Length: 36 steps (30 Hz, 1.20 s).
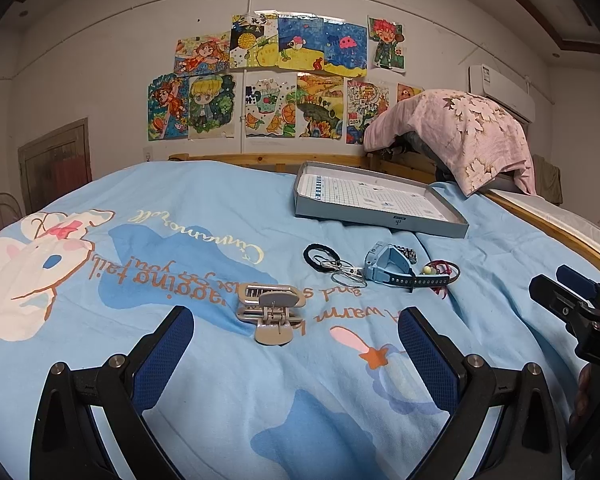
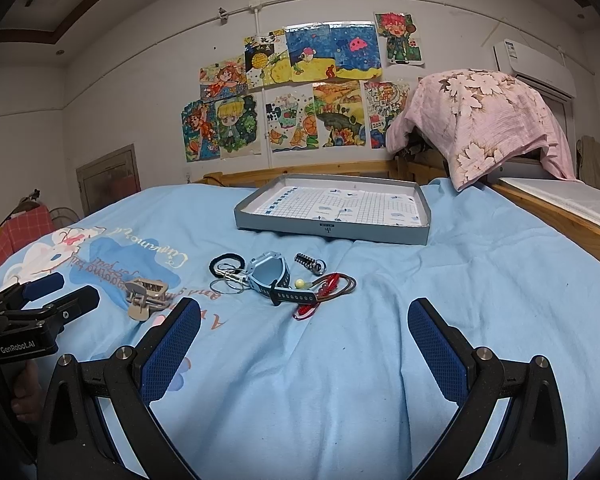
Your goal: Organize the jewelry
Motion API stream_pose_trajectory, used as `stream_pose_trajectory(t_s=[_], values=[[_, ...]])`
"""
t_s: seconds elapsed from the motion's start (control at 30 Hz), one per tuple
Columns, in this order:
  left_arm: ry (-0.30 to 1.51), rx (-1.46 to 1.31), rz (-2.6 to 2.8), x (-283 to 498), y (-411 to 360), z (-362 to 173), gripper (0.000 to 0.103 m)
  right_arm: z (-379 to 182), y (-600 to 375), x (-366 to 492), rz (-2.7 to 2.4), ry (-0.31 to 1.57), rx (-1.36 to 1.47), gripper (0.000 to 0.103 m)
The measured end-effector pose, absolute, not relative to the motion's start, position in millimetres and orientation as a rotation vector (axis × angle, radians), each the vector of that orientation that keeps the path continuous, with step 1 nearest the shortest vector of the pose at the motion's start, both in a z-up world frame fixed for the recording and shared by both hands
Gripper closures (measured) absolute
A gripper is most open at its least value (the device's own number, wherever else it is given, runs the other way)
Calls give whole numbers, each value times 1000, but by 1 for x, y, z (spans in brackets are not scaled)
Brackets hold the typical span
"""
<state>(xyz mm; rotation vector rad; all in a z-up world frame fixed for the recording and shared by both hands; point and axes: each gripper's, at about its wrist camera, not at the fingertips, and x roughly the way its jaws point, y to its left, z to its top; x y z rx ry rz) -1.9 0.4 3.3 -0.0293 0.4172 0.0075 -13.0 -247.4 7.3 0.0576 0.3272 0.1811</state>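
Nothing is picked up yet; I judge the task is at its very start, with all the jewelry on the blue bed sheet (image 2: 440, 320) and the grey tray (image 2: 332, 229) holding no jewelry.

The left gripper (image 1: 296, 348) is wide open and holds nothing. In the left wrist view the beige hair claw (image 1: 270, 312) lies just ahead, at 12 o'clock between the two blue pads, not touching them. The right gripper (image 2: 304, 344) is also wide open and holds nothing. In the right wrist view the small pile is at 12 o'clock: the blue watch (image 2: 272, 276), the black hair tie (image 2: 225, 263) and thin silver rings (image 2: 230, 284) at its 9 o'clock side, the red and brown cords (image 2: 332, 286) at its 3 o'clock side, and a small dark spring-like piece (image 2: 310, 263) at 1 o'clock. The tray stands beyond the pile, at 12 o'clock, well apart from it.

The next move seems to be for the left gripper: go forward and down over the hair claw, close on its body, then carry it to the tray. The sheet is soft, so the fingers may catch cloth if they go too deep.
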Motion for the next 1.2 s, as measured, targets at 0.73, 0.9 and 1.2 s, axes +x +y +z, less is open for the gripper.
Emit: stream_pose_trajectory(t_s=[0.73, 0.9, 1.2], values=[[416, -29, 9, -5, 1, 7, 0, 8, -245, -13, 182, 329, 59, 1], [416, -28, 8, -5, 1, 7, 0, 8, -246, -13, 182, 329, 59, 1], [416, -28, 9, -5, 0, 7, 0, 7, -246, -12, 183, 330, 59, 1]])
